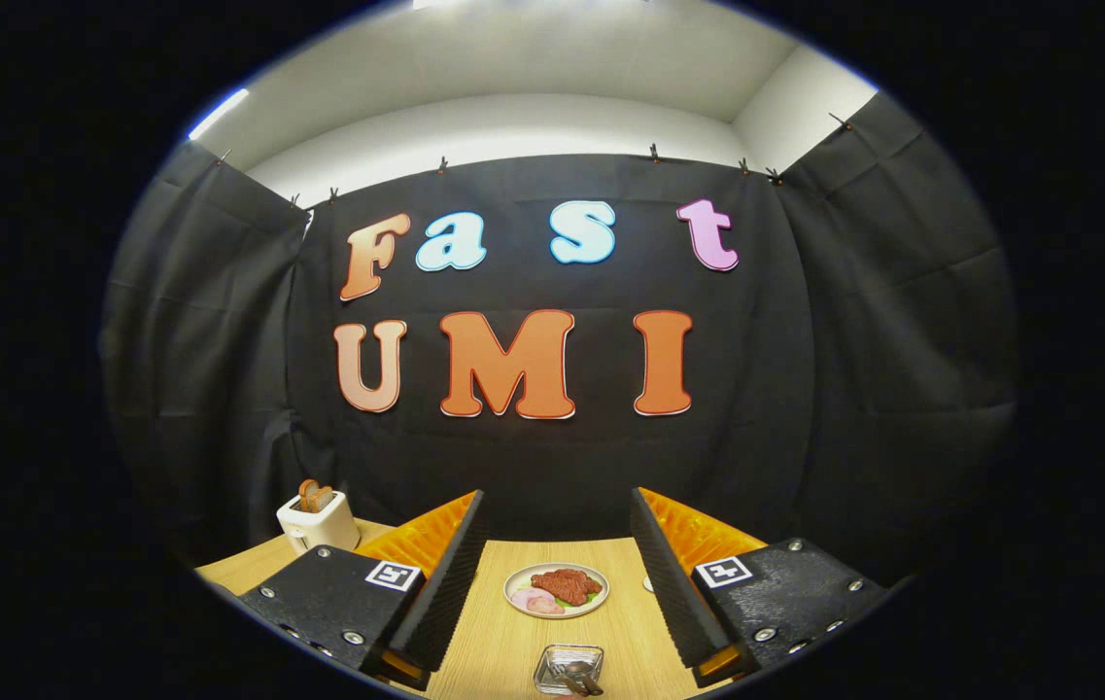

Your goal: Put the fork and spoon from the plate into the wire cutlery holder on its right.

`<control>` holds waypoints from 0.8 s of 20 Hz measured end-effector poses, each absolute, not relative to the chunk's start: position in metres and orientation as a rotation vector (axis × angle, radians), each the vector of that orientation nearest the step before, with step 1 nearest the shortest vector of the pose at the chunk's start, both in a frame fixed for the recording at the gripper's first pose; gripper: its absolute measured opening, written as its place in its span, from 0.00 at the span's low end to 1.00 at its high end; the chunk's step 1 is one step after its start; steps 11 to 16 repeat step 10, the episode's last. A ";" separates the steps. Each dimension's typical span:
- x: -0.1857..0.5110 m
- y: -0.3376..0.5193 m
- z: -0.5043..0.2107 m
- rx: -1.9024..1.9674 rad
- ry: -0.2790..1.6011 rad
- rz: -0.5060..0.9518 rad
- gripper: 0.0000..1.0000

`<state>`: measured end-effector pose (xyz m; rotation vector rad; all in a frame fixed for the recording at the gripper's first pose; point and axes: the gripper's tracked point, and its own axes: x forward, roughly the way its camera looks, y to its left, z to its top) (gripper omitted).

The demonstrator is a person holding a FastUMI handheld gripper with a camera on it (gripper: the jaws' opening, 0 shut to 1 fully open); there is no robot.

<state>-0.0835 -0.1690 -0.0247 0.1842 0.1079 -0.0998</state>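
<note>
My gripper (557,501) is open, held above a wooden table (503,642), with nothing between its fingers. Down between the fingers lies a round plate (519,581) holding a piece of brown meat, a pink slice and a green leaf. Nearer to me than the plate stands a small square wire cutlery holder (569,669), and metal cutlery handles seem to rest inside it. I cannot tell which pieces those are.
A white toaster (319,522) with bread in its slots stands at the table's far left corner, beyond the left finger. A small pale object (647,583) peeks out beside the right finger. Black cloth walls close off the booth behind the table.
</note>
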 end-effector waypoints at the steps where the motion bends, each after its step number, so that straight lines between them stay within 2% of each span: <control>1: -0.081 -0.167 -0.027 0.182 0.113 -0.094 0.88; 16: -0.060 -0.152 -0.034 0.190 0.125 -0.060 0.88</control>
